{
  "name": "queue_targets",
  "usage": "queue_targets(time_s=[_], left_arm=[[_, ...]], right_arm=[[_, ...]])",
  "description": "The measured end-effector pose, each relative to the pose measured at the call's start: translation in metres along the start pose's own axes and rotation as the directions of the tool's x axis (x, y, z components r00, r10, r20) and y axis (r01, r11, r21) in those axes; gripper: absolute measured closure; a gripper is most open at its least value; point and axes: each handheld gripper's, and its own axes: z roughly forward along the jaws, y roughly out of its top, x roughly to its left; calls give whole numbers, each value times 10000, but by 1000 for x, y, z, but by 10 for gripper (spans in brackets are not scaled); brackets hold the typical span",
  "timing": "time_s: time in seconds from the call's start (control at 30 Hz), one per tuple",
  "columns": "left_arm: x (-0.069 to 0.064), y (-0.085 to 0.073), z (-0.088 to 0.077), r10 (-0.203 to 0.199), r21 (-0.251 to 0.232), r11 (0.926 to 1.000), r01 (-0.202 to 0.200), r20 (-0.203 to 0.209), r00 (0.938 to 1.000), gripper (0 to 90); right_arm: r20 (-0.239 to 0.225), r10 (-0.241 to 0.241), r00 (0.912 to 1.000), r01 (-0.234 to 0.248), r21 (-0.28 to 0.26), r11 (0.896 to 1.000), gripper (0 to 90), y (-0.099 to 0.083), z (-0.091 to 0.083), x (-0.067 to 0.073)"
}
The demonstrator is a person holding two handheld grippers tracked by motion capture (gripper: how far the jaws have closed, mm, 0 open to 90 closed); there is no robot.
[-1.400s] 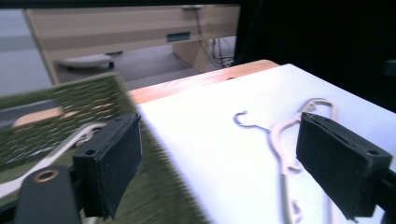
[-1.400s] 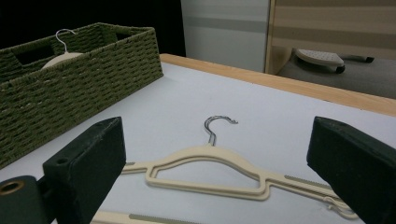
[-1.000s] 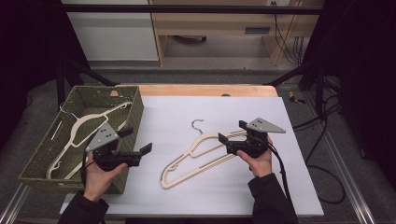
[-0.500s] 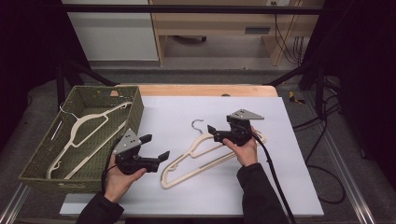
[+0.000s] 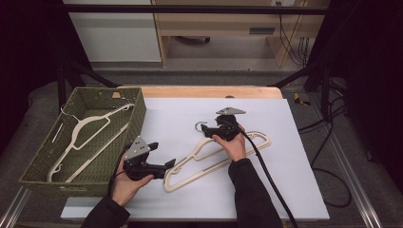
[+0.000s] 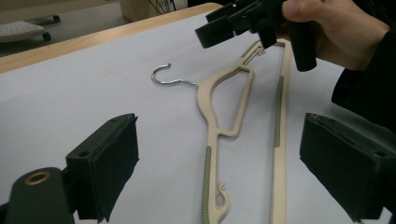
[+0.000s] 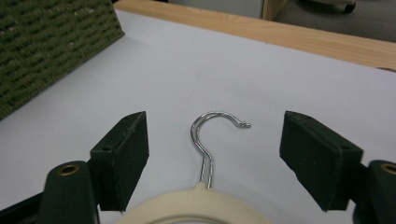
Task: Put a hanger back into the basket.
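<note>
1. The cream hanger (image 5: 223, 154) lies flat on the white bench (image 5: 294, 190), near its middle, with the metal hook (image 5: 200, 126) pointing away from the person and towards the far edge. Nothing has lifted it yet.
2. The right gripper (image 5: 212, 130) sits over the neck of the hanger. In the right gripper view its jaws stand wide apart on either side of the hook (image 7: 210, 140), holding nothing, with the cream shoulder curve just below.
3. The left gripper (image 5: 166, 166) is at the near end of the hanger. In the left gripper view its jaws are also fully apart and hold nothing, with both arms of the hanger (image 6: 247, 140) running between them and the right gripper (image 6: 233, 23) hanging over the far end.
4. To the left, touching the bench edge, stands a green woven basket (image 5: 135, 116) with another pale hanger (image 5: 85, 137) lying inside.
5. Judging by this, the step in hand is the approach for a grasp, probably to move the hanger into the basket.
6. The next move calls for lowering the right gripper around the thin neck and closing squarely, while the left steadies or pinches one arm; the flat plastic could slide on the smooth sheet.
</note>
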Motion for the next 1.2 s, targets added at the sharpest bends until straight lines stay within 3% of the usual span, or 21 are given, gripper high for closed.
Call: queue_targets(time_s=[0.1,0.27,0.33,0.43,0.53,0.83,0.9,1.03,1.07,1.2], left_arm=[[-1,-1,2,32,66,10000,-32,16,10000,121],[0,-3,4,53,143,9999,-53,2,10000,127],[1,-4,5,41,200,9998,-41,-15,10000,128],[2,-4,5,-31,194,9998,31,-4,10000,130],[2,-5,5,-56,201,9998,56,6,10000,133],[3,-7,10,-92,401,9992,91,15,10000,137],[3,-8,13,-108,510,9986,106,36,9999,139],[3,-9,16,-104,550,9984,102,35,9999,145],[2,-8,19,-117,586,9982,114,60,9999,147],[1,-7,30,-28,884,9961,20,79,10000,153]], right_arm=[[150,-216,9997,210,372,9991,324,-2,13,2],[182,-56,9998,42,806,9967,386,-7,27,2],[346,-511,9981,471,1082,9930,434,-12,38,1],[409,-557,9976,502,1252,9909,466,-14,43,2],[401,-658,9970,587,1564,9860,552,-17,50,1],[342,-676,9971,593,2025,9775,754,-18,54,3],[380,-890,9953,789,2142,9736,835,-18,55,6],[436,-628,9971,520,2159,9750,867,-17,55,5],[457,-329,9984,220,2216,9749,873,-17,54,4],[438,-218,9988,119,2149,9766,880,-16,52,3]])
